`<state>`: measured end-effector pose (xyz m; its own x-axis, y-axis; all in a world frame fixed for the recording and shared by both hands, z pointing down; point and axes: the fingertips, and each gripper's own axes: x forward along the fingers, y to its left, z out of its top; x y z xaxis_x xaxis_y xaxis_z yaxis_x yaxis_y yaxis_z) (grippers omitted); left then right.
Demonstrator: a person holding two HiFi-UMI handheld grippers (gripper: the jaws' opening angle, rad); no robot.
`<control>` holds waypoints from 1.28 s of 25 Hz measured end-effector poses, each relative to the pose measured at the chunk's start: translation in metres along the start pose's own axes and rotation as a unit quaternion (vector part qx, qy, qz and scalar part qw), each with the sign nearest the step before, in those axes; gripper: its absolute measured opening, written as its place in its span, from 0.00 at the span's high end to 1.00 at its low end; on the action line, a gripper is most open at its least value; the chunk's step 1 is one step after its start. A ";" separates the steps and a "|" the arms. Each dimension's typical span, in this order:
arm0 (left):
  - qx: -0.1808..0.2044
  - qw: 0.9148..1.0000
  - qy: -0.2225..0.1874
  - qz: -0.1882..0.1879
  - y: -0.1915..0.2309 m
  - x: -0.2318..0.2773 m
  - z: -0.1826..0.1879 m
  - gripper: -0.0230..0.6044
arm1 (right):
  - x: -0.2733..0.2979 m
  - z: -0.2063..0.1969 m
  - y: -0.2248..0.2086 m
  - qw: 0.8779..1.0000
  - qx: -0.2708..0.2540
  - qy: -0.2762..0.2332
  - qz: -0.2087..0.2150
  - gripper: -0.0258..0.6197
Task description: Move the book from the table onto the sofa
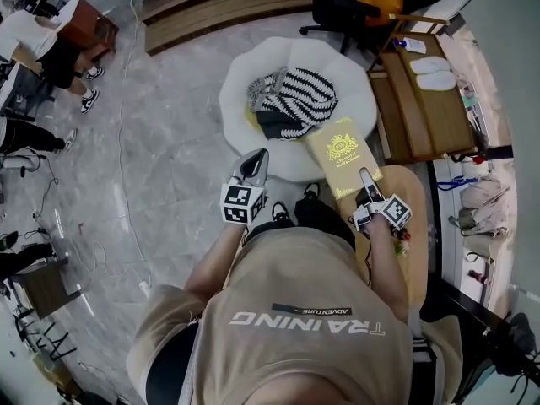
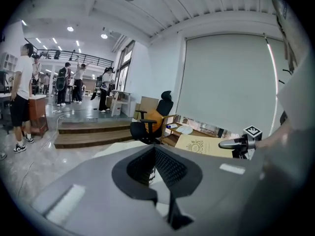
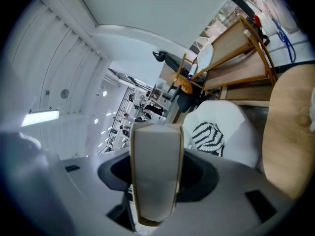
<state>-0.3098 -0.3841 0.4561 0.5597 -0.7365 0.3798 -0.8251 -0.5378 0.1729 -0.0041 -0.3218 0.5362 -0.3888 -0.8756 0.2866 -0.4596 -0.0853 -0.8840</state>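
Book (image 1: 342,152) first: how many do you count?

One book. Two grippers, the left hand-held gripper (image 1: 260,155) and the right hand-held gripper (image 1: 365,180). One round white sofa (image 1: 240,91) with one black-and-white striped cushion (image 1: 297,99) lying on it, and one oval wooden counter (image 1: 413,260) just beside the sofa.

How are the arms set?

Both forearms reach forward from the torso, side by side. The left hand-held gripper points at the sofa's near rim, its jaws brought together at the tips with nothing between them. The right hand-held gripper is over the counter's far end, turned on its side. One jaw lies on top of the cover, and the jaws stand wide, clamped on the book's near edge.

So where is the book exactly?

It is in the right hand-held gripper, cover up, above the spot where the sofa's rim and the counter's end meet. Whether it touches either one I cannot tell.

And its look?

The cover is yellow, with a pale crest and lines of print beneath it, too small to read. In the right gripper view its edge shows end-on between the jaws as a thick pale block bordered by thin tan covers.
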 end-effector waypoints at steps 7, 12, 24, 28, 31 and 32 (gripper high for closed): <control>-0.003 0.999 0.033 0.018 0.011 0.056 0.010 0.98 | 0.059 0.048 -0.035 1.000 0.002 0.023 0.008 0.62; 0.005 0.999 0.038 0.022 0.013 0.108 0.051 0.98 | 0.110 0.086 -0.065 0.999 0.000 0.053 0.000 0.62; -0.013 0.996 0.085 -0.034 -0.012 0.214 0.033 0.98 | 0.185 0.077 -0.149 0.985 0.004 0.151 -0.086 0.62; -0.013 0.991 0.117 -0.061 -0.008 0.253 -0.008 0.98 | 0.196 0.060 -0.183 0.978 0.021 0.164 -0.124 0.62; 0.036 0.986 0.138 -0.087 -0.002 0.279 -0.048 0.98 | 0.214 0.036 -0.219 0.972 0.027 0.181 -0.149 0.62; 0.047 0.984 0.146 -0.094 0.001 0.287 -0.062 0.98 | 0.220 0.027 -0.231 0.970 0.030 0.185 -0.156 0.62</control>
<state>-0.1548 -0.5701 0.6219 0.6447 -0.4776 0.5968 -0.6901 -0.6994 0.1857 0.0383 -0.5080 0.7939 -0.5037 -0.5730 0.6466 -0.5574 -0.3562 -0.7499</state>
